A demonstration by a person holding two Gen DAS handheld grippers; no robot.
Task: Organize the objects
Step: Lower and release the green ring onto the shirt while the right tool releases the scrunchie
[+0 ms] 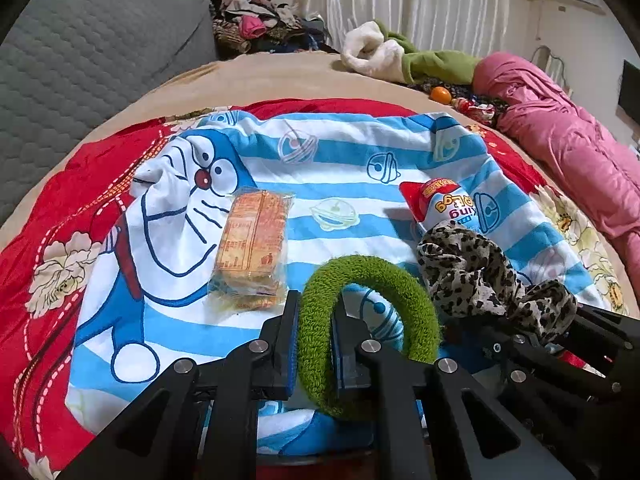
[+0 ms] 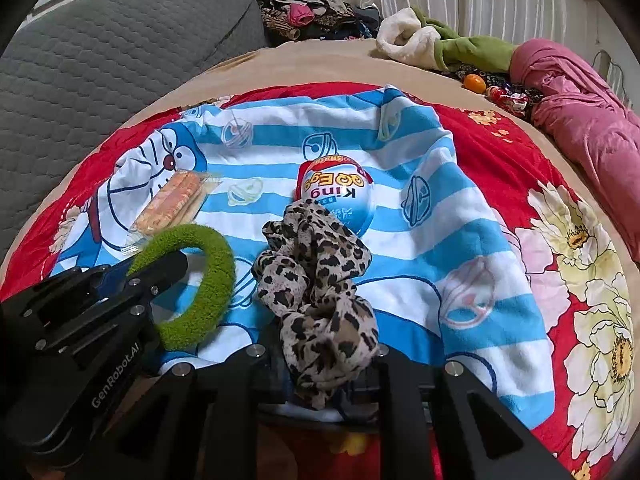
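Observation:
My left gripper is shut on a fuzzy green hair tie, held over the blue striped Doraemon towel; it also shows in the right wrist view. My right gripper is shut on a leopard-print scrunchie, which also shows in the left wrist view. A packet of orange biscuits lies on the towel to the left. A red and white egg-shaped toy lies just beyond the scrunchie.
The towel lies on a red floral blanket on a bed. A grey quilted cushion is at far left. A pink duvet, green and white clothes and an orange lie at the far right.

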